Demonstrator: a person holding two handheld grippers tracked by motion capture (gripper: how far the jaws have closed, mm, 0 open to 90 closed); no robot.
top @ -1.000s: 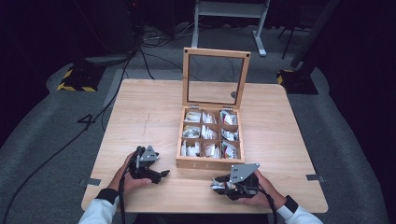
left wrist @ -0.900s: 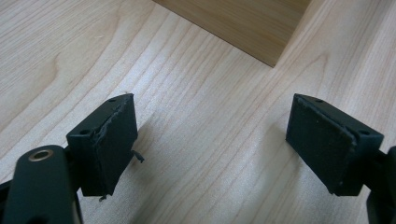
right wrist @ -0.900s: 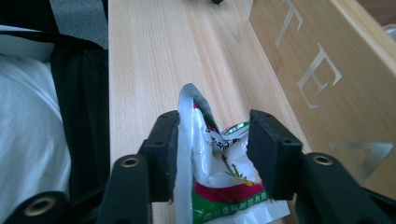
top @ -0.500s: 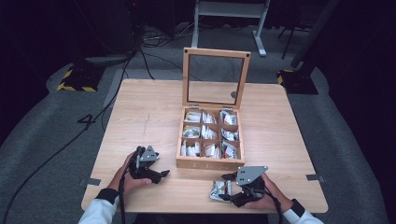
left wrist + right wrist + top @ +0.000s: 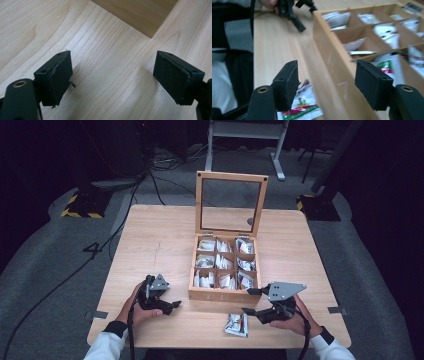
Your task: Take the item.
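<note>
Unloading packets from the wooden box appears to be the step: one packet lies flat near the surface's near edge, just beside the right gripper, whose jaws have just opened off it. Left gripper rests apart, empty. Next likely calls for reaching into a compartment.

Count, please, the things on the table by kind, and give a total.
Wooden box with open lid: 1
Compartments in the box: 9
Packet lying on the table outside the box: 1
Left gripper and right gripper, both open: 2
Total on the table (box, loose packet, grippers): 4
The packets inside the box overlap too much to count.
</note>
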